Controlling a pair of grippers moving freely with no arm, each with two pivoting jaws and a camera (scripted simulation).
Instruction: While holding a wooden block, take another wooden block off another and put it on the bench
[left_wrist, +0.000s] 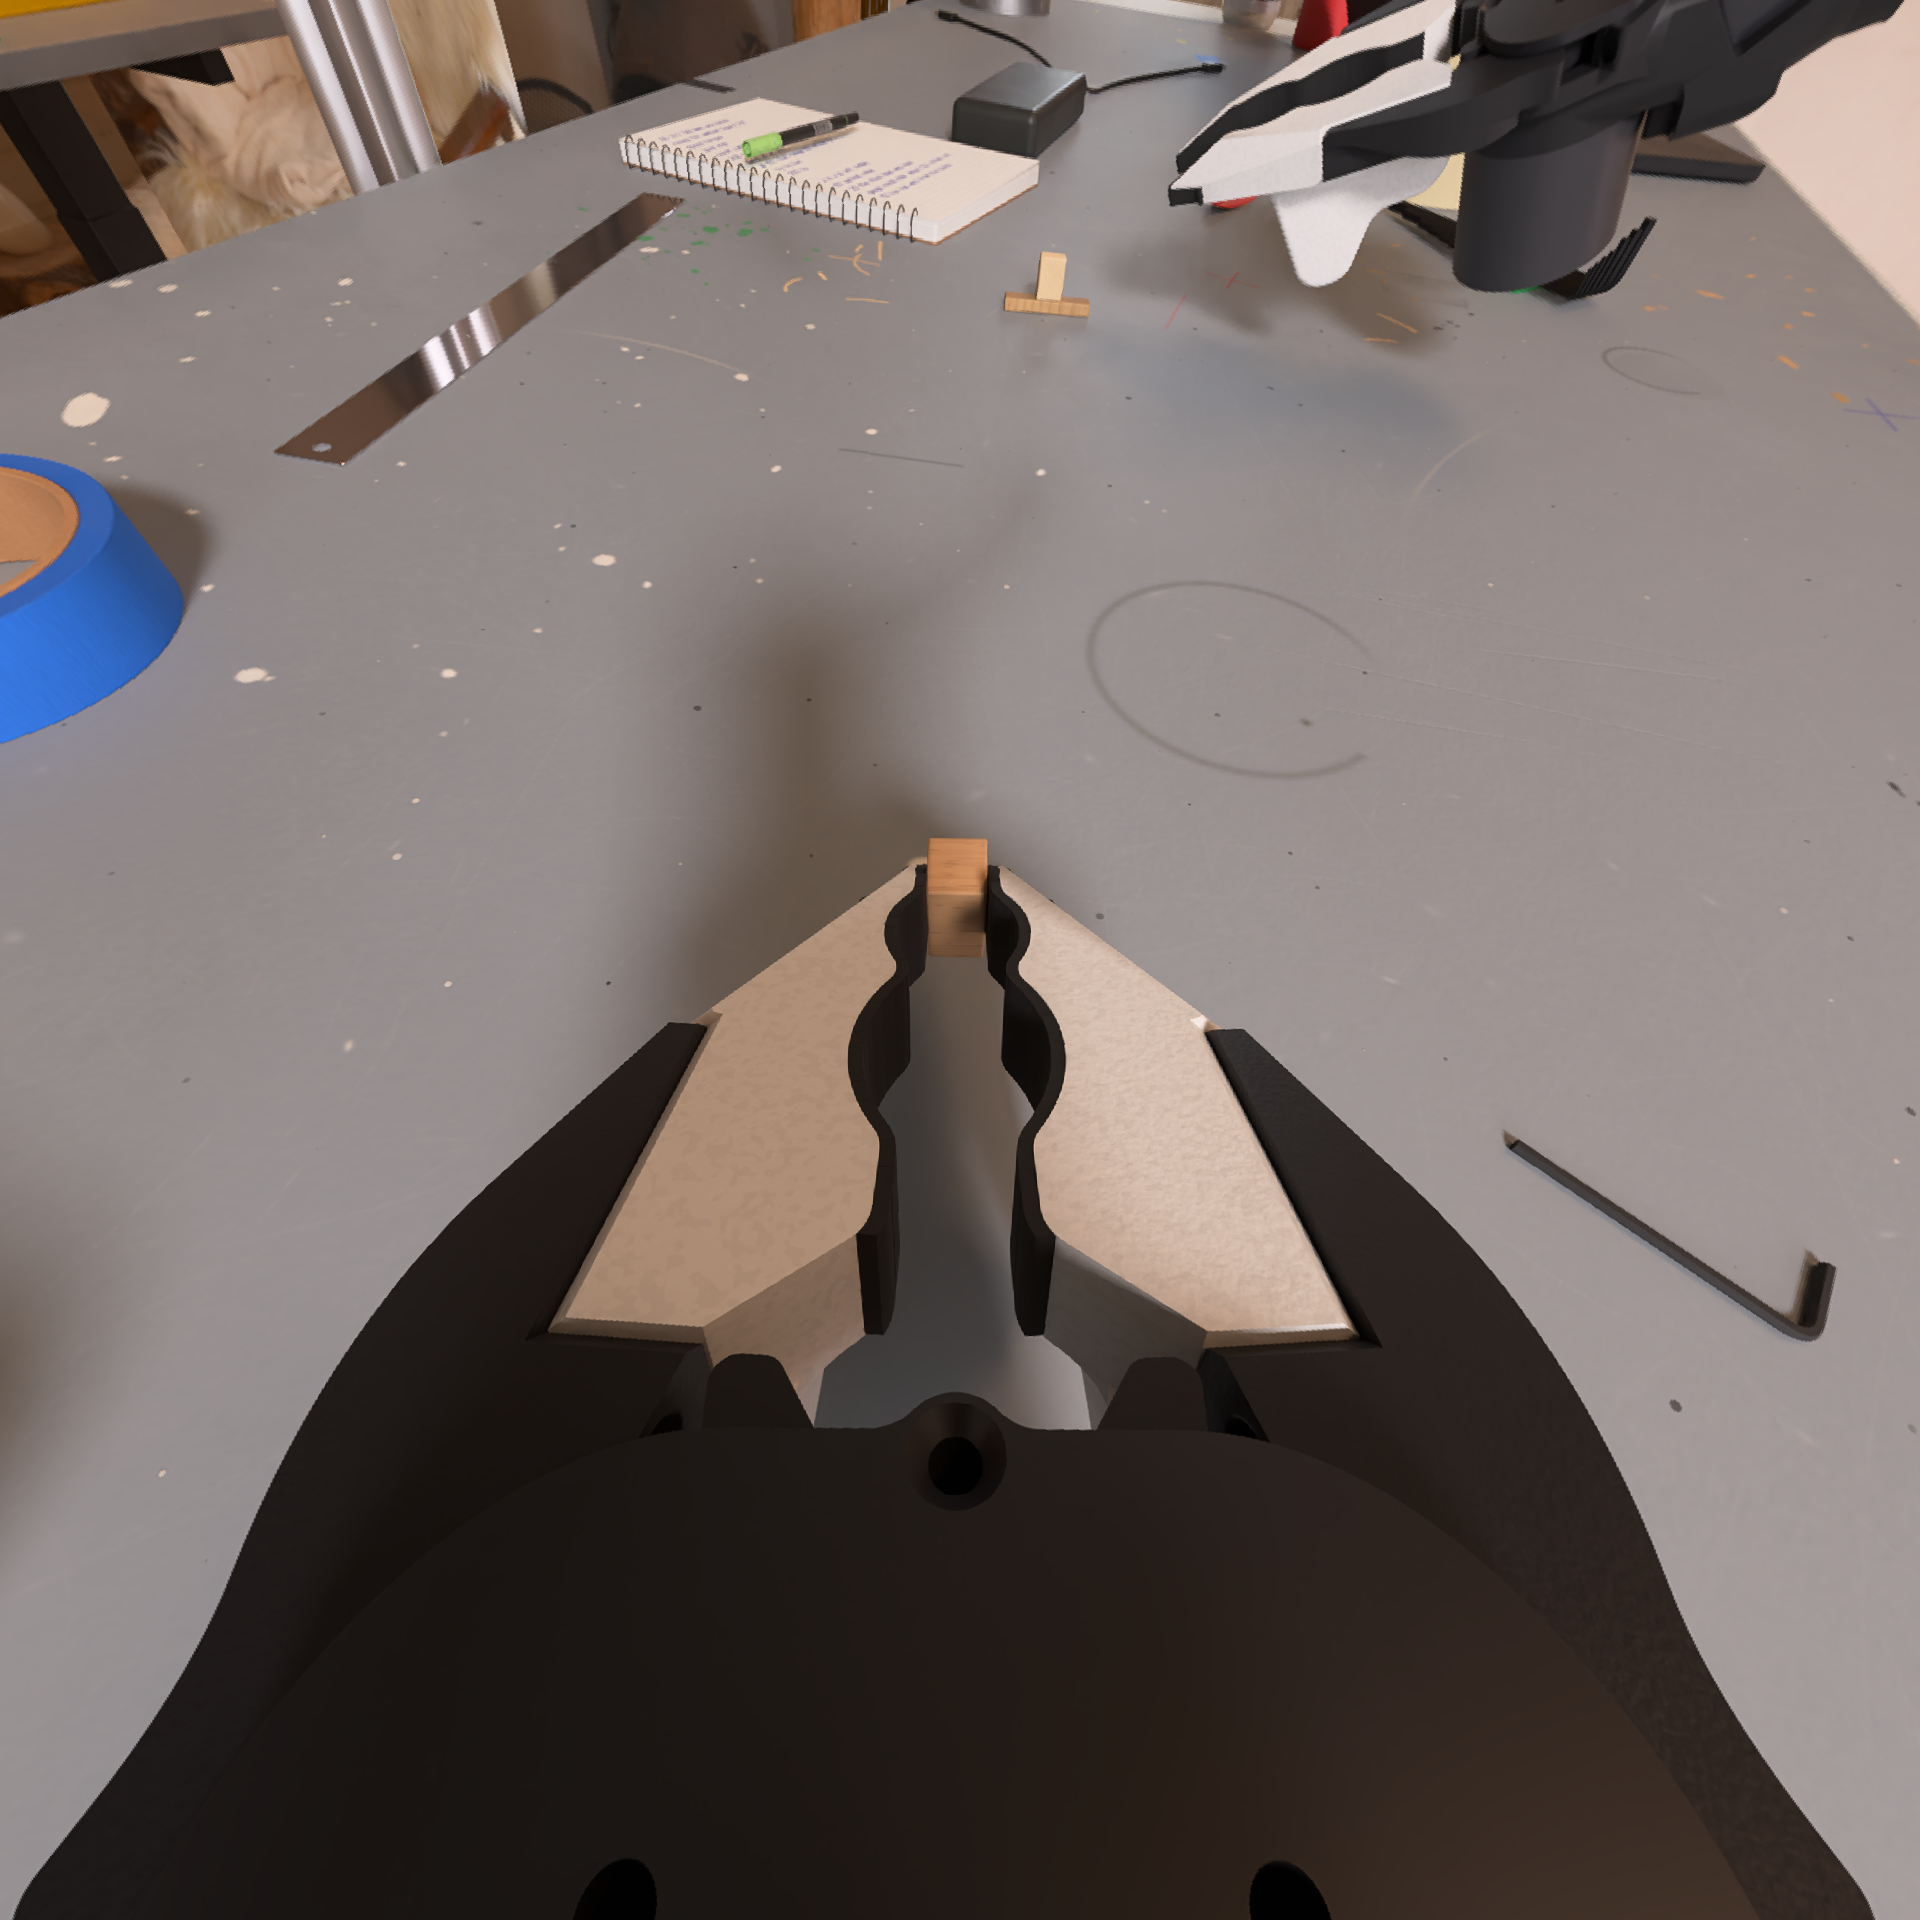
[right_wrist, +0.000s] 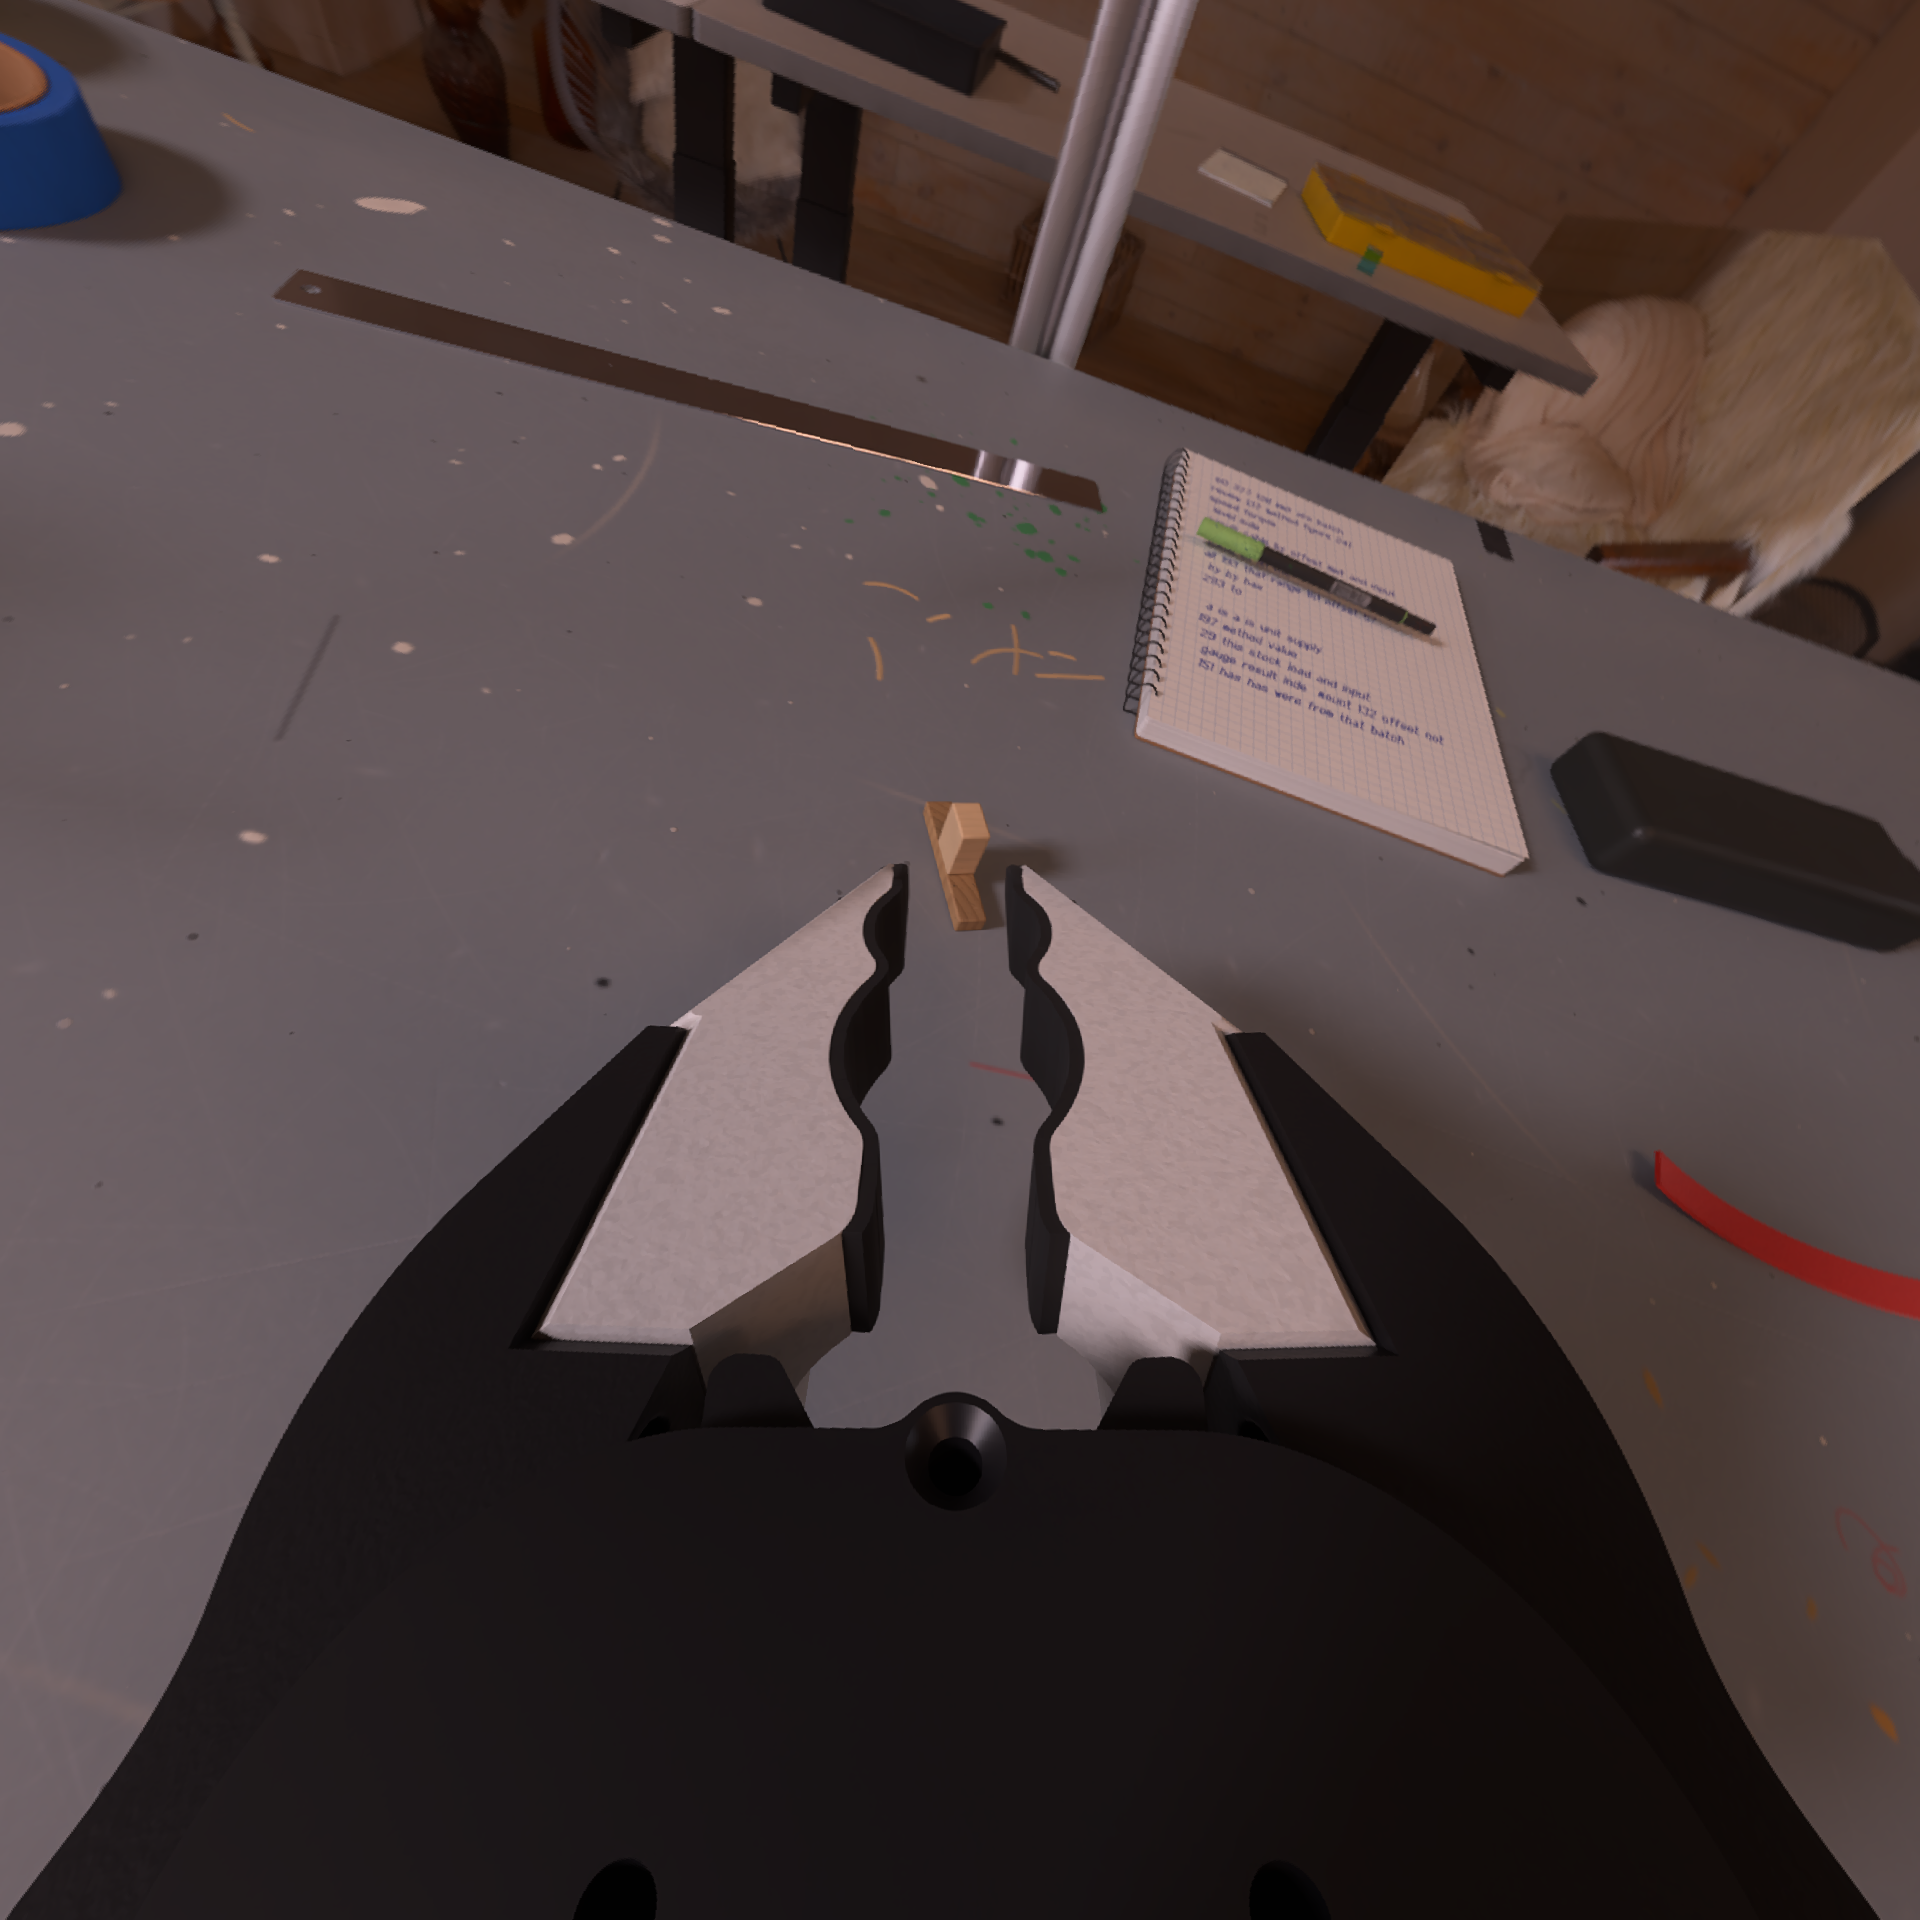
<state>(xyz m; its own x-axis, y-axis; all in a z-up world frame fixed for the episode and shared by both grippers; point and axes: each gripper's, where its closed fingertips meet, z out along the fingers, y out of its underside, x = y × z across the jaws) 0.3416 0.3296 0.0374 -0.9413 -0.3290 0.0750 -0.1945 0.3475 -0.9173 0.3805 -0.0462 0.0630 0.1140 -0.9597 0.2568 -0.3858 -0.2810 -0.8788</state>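
My left gripper (left_wrist: 956, 896) is shut on a small wooden block (left_wrist: 957, 883), held upright above the grey bench (left_wrist: 1143, 935). Far ahead, a small upright wooden block (left_wrist: 1051, 276) stands on a flat wooden block (left_wrist: 1046, 305). My right gripper (right_wrist: 956, 883) is open and empty, its fingertips just short of this pair. In the right wrist view the upright block (right_wrist: 963, 837) sits on the flat block (right_wrist: 968, 899), which lies on the bench (right_wrist: 520, 831). The right gripper also shows in the left wrist view (left_wrist: 1216, 192), hovering to the right of the pair.
A spiral notebook (right_wrist: 1320, 665) with a pen (right_wrist: 1314, 577) lies right of the blocks, and a black box (right_wrist: 1735, 842) beyond it. A steel ruler (right_wrist: 686, 390), blue tape roll (left_wrist: 62, 592), hex key (left_wrist: 1673, 1242) and red strip (right_wrist: 1787, 1236) lie around.
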